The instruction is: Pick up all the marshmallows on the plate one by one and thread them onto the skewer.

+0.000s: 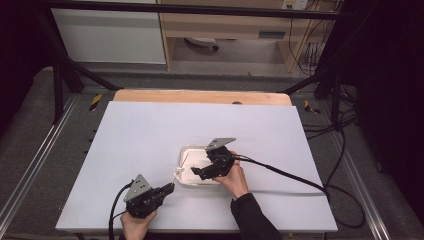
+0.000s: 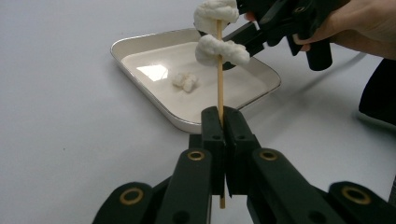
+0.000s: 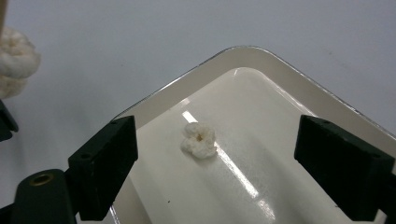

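1. Where the left gripper [image 2: 223, 122] rises from the bottom of the left gripper view, its jaws are clamped tight on a thin wooden skewer [image 2: 219, 84], standing upright mid-frame.
2. Two white puffy pieces [image 2: 218, 49], popcorn-like, are threaded on the skewer near its top, upper centre of that frame.
3. Right gripper [image 3: 215, 161]: jaws stand wide, nothing between the pads; they flank a loose puffy piece [image 3: 199, 139] at centre of the right gripper view without touching it.
4. That piece lies on the floor of a white square tray [image 3: 280, 74], apart from the walls. High view: the tray [image 1: 185, 152] sits just right of centre on the white table [image 1: 145, 130].
5. Handling, my judgement: piece looks very light, soft, crumbly; a hard squeeze would likely crush it. Take it across its widest sides with a gentle close, leaving the small hollow in its middle free for the skewer tip.
6. Tray floor is glossy, so the piece may skid if nudged by one pad first.
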Action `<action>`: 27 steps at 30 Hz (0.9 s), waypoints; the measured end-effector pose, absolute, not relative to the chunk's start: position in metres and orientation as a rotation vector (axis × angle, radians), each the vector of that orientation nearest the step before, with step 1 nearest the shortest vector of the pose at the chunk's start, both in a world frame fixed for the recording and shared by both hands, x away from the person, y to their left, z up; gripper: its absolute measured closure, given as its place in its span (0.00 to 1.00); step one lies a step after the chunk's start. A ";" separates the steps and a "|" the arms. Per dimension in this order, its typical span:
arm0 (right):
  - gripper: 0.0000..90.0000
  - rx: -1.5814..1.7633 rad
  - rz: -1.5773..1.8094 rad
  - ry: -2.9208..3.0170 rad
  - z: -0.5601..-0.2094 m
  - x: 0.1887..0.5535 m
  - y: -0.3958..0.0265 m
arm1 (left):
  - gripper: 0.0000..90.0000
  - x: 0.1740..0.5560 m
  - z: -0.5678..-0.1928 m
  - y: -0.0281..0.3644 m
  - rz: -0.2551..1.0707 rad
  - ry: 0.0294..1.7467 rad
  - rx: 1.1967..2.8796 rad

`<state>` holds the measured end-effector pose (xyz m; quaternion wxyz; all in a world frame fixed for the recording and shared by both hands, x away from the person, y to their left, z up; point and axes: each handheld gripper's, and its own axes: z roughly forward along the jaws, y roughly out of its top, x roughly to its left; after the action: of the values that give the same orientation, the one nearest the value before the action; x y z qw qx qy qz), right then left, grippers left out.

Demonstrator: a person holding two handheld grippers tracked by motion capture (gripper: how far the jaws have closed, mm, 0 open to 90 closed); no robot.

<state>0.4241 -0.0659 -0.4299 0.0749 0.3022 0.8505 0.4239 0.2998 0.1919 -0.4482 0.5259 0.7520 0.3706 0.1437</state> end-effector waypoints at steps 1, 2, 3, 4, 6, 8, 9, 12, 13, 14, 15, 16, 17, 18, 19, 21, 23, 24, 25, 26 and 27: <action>0.17 0.901 1.259 2.558 -0.431 0.425 -0.063 | 0.98 0.300 -0.448 0.192 0.344 0.887 1.798; 0.19 0.896 1.250 2.563 -0.433 0.426 -0.061 | 0.98 0.300 -0.448 0.192 0.344 0.884 1.799; 0.23 0.899 1.257 2.566 -0.434 0.426 -0.059 | 0.98 0.300 -0.448 0.192 0.344 0.884 1.800; 0.27 0.901 1.272 2.567 -0.436 0.427 -0.058 | 0.98 0.300 -0.449 0.192 0.343 0.885 1.800; 0.31 0.913 1.274 2.568 -0.438 0.428 -0.056 | 0.98 0.300 -0.449 0.191 0.342 0.885 1.804; 0.37 0.904 1.251 2.577 -0.440 0.429 -0.053 | 0.98 0.300 -0.449 0.191 0.343 0.885 1.807; 0.39 0.890 1.237 2.583 -0.442 0.429 -0.052 | 0.98 0.300 -0.449 0.191 0.341 0.885 1.807; 0.45 0.859 1.206 2.604 -0.445 0.428 -0.049 | 0.98 0.299 -0.449 0.191 0.342 0.882 1.808; 0.48 0.840 1.201 2.604 -0.446 0.428 -0.048 | 0.98 0.300 -0.449 0.191 0.342 0.883 1.811; 0.50 0.828 1.197 2.606 -0.447 0.427 -0.048 | 0.98 0.300 -0.449 0.191 0.342 0.884 1.814; 0.53 0.821 1.201 2.606 -0.448 0.427 -0.048 | 0.98 0.300 -0.449 0.191 0.344 0.884 1.815; 0.55 0.809 1.194 2.609 -0.449 0.427 -0.047 | 0.98 0.300 -0.449 0.191 0.343 0.885 1.815; 0.57 0.790 1.194 2.610 -0.449 0.427 -0.047 | 0.98 0.300 -0.449 0.191 0.343 0.883 1.814; 0.58 0.789 1.191 2.613 -0.450 0.426 -0.047 | 0.98 0.300 -0.449 0.190 0.344 0.882 1.815; 0.60 0.781 1.188 2.616 -0.450 0.426 -0.047 | 0.98 0.300 -0.449 0.190 0.344 0.882 1.815; 0.61 0.764 1.194 2.612 -0.450 0.426 -0.047 | 0.98 0.300 -0.450 0.190 0.342 0.883 1.816; 0.64 0.749 1.203 2.605 -0.451 0.426 -0.046 | 0.98 0.300 -0.449 0.190 0.342 0.880 1.819; 0.65 0.749 1.205 2.609 -0.452 0.426 -0.046 | 0.98 0.300 -0.449 0.190 0.341 0.879 1.816; 0.66 0.744 1.203 2.610 -0.452 0.426 -0.046 | 0.98 0.300 -0.450 0.190 0.341 0.880 1.815; 0.68 0.734 1.203 2.608 -0.453 0.425 -0.046 | 0.98 0.300 -0.450 0.190 0.340 0.880 1.816; 0.70 0.728 1.201 2.609 -0.453 0.425 -0.046 | 0.98 0.300 -0.450 0.190 0.340 0.879 1.816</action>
<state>0.4254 -0.0460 -0.4526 0.0890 0.2448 0.8771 0.4036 0.2997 0.1897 -0.4496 0.5207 0.7577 0.3669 0.1419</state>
